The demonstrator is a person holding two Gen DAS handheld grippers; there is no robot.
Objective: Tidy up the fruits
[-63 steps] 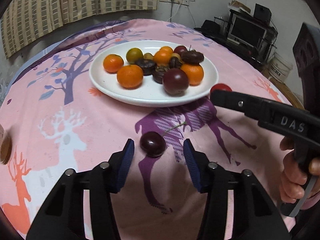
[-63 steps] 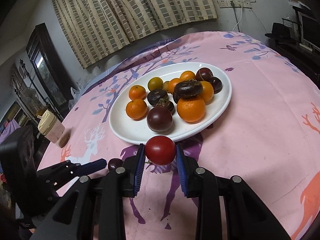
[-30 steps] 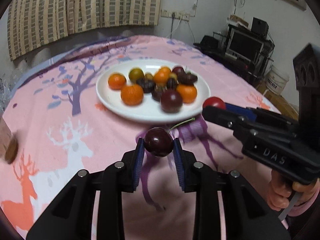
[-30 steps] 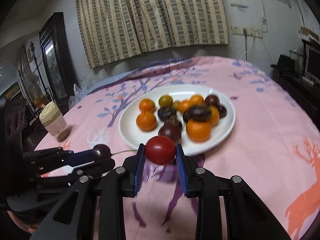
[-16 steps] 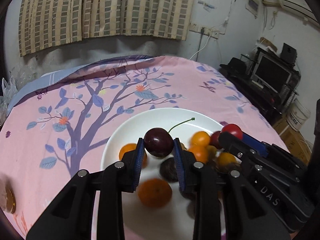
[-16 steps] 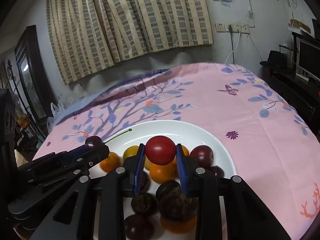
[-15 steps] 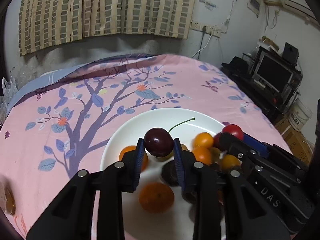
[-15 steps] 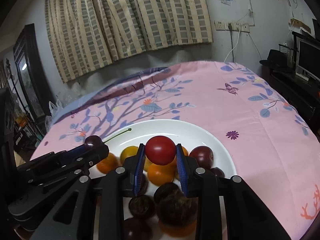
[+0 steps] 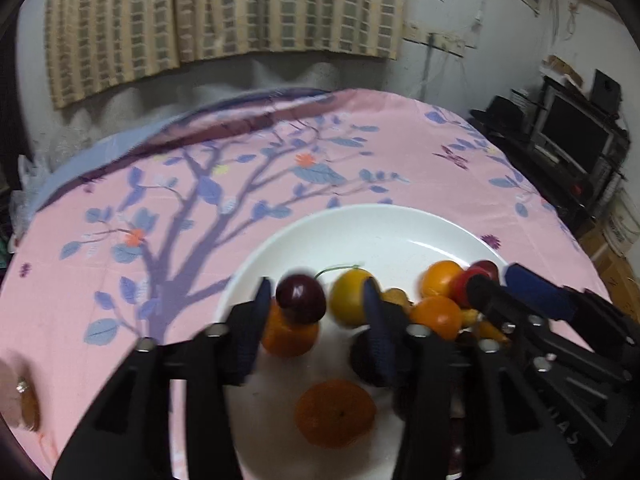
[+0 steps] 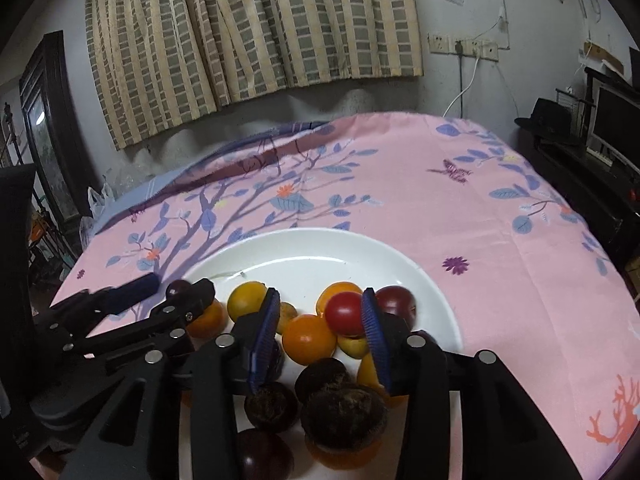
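Note:
Both grippers hover over a white plate (image 9: 380, 236) (image 10: 320, 264) heaped with oranges, dark plums and small yellow fruit. My left gripper (image 9: 316, 312) stands open; a dark cherry (image 9: 301, 298) with a green stem lies against its left pad, over an orange (image 9: 288, 330). My right gripper (image 10: 318, 316) stands open too; a red tomato (image 10: 345, 313) lies against its right pad, on top of the pile. The right gripper shows in the left wrist view (image 9: 486, 286), and the left gripper shows in the right wrist view (image 10: 172, 286).
The plate sits on a round table with a pink cloth (image 10: 480, 216) printed with trees and deer. A jar (image 9: 24, 396) stands at the table's left edge. Curtains and a wall lie behind; a monitor and shelves stand to the right.
Both grippers have opened wide over the plate. The cherry and the tomato are no longer clamped and rest among the fruit. Both grippers moved slightly lower and closer to the pile.

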